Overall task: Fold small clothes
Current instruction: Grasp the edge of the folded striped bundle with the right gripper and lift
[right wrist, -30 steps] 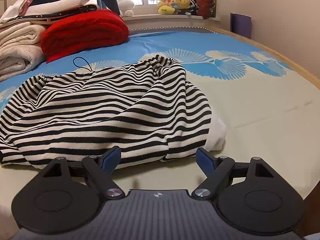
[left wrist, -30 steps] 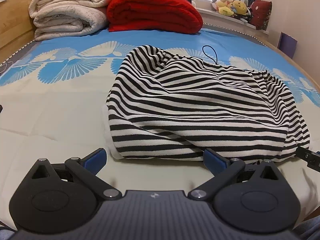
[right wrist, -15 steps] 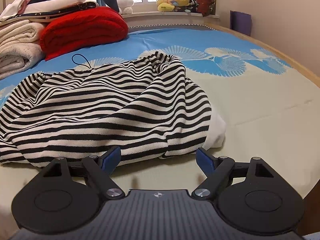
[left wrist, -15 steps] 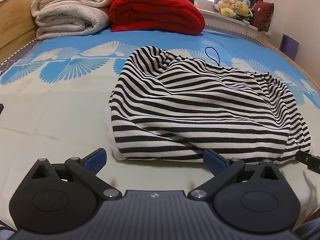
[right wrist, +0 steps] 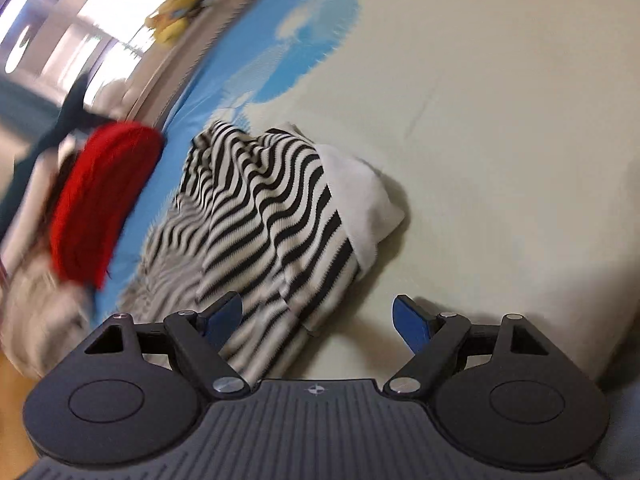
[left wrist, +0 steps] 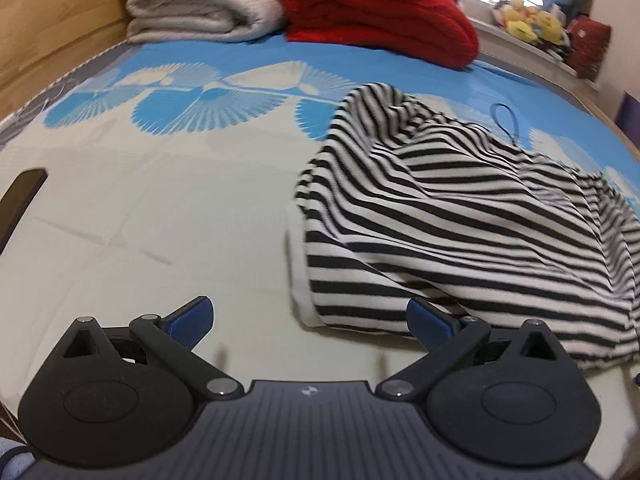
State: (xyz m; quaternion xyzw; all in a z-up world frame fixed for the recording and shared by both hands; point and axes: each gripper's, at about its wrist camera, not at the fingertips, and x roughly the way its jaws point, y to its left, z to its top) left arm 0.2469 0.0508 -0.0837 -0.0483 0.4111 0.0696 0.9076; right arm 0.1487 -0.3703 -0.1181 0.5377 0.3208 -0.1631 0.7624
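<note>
- Both of my tools are spread wide and pinching nothing: the left tool hangs over bare sheet, and the right tool has only a corner of cloth lying loose between its fingers.
- The striped garment lies bunched on the bed, ahead and to the right of the left tool, and ahead and to the left of the right tool, with its near edge reaching under the right tool's left finger.
- The right view is tilted and smeared, so I judge I could shut on the wrong spot if I commit now.
- The cloth is heaped in layers with a white lining poking out; I could easily pinch several layers, or the lining alone, and drag the heap rather than open it.
- A low bite could catch the sheet too.
- The thin black loop beyond the heap could snag a finger.
</note>
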